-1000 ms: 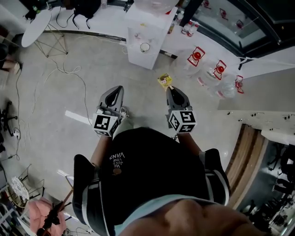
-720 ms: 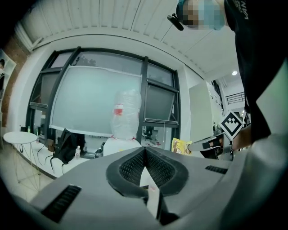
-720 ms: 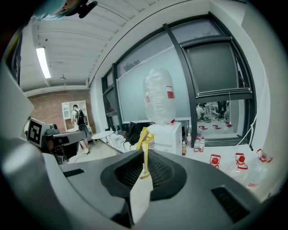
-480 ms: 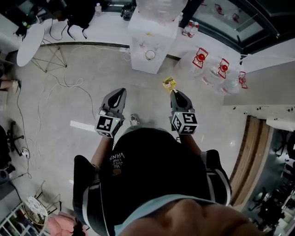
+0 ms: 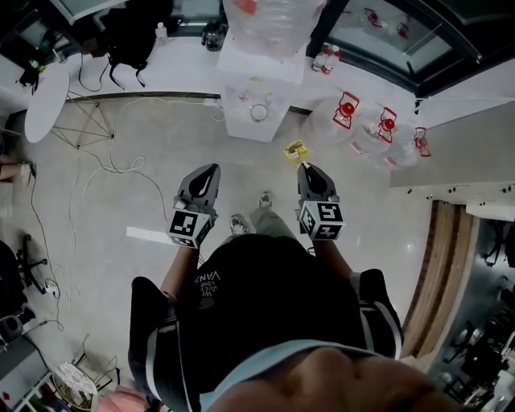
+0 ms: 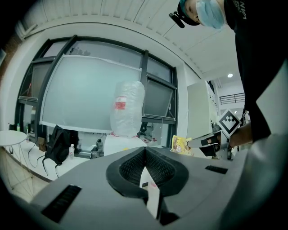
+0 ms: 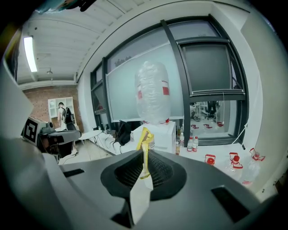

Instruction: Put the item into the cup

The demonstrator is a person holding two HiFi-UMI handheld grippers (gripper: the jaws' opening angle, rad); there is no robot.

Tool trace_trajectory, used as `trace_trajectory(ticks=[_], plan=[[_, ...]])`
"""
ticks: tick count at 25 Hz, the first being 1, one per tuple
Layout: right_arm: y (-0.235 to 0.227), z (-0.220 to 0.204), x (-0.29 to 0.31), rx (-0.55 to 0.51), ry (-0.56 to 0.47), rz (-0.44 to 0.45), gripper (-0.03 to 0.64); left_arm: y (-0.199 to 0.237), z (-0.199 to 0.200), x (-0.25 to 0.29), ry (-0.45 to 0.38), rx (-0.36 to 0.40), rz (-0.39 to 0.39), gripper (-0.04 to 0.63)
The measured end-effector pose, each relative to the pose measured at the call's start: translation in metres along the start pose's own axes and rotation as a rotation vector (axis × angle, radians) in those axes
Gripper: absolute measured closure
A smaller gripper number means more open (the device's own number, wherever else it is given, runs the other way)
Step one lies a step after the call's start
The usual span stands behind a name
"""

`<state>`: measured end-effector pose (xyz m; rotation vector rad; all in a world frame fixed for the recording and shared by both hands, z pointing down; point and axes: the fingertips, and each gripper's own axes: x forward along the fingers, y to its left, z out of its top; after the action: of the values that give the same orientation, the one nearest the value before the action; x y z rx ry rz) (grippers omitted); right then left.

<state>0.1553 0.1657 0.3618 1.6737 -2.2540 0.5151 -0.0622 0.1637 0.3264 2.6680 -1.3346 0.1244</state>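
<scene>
In the head view my right gripper [image 5: 304, 167] is shut on a small yellow packet [image 5: 296, 150], which sticks out past its tips. The right gripper view shows the packet [image 7: 145, 143] edge-on, pinched between the pads. My left gripper [image 5: 211, 170] is beside it at the same height, shut with nothing in it; its own view shows the jaws [image 6: 145, 149] closed together. A round cup [image 5: 258, 112] sits on the ledge of the white water dispenser [image 5: 241, 121], ahead of both grippers. From the left gripper view I also see the packet [image 6: 181, 144].
A large clear water bottle [image 5: 269, 24] tops the dispenser. Red-capped water jugs [image 5: 346, 107] lie on the floor at the right. Cables [image 5: 121, 169] run over the floor at the left, near a white round table [image 5: 44, 100]. A wooden edge [image 5: 434, 265] borders the right.
Both grippers have moved forward toward the dispenser along with the person, and the dispenser now lies closer ahead. The yellow packet stays in the right gripper.
</scene>
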Motion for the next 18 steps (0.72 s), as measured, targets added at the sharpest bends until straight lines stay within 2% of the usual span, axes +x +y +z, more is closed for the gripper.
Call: trace_trajectory(ticks=[11, 18], plan=[[-0.058, 0.02, 0.072, -0.076, 0.036, 0.08, 0.566, 0.009, 0.005, 0.103, 0.009, 0.023, 0.034, 0.577], [-0.077, 0.029, 0.116, -0.065, 0.014, 0.129, 0.566, 0.021, -0.004, 0.166, 0.0, 0.049, 0.036, 0.577]])
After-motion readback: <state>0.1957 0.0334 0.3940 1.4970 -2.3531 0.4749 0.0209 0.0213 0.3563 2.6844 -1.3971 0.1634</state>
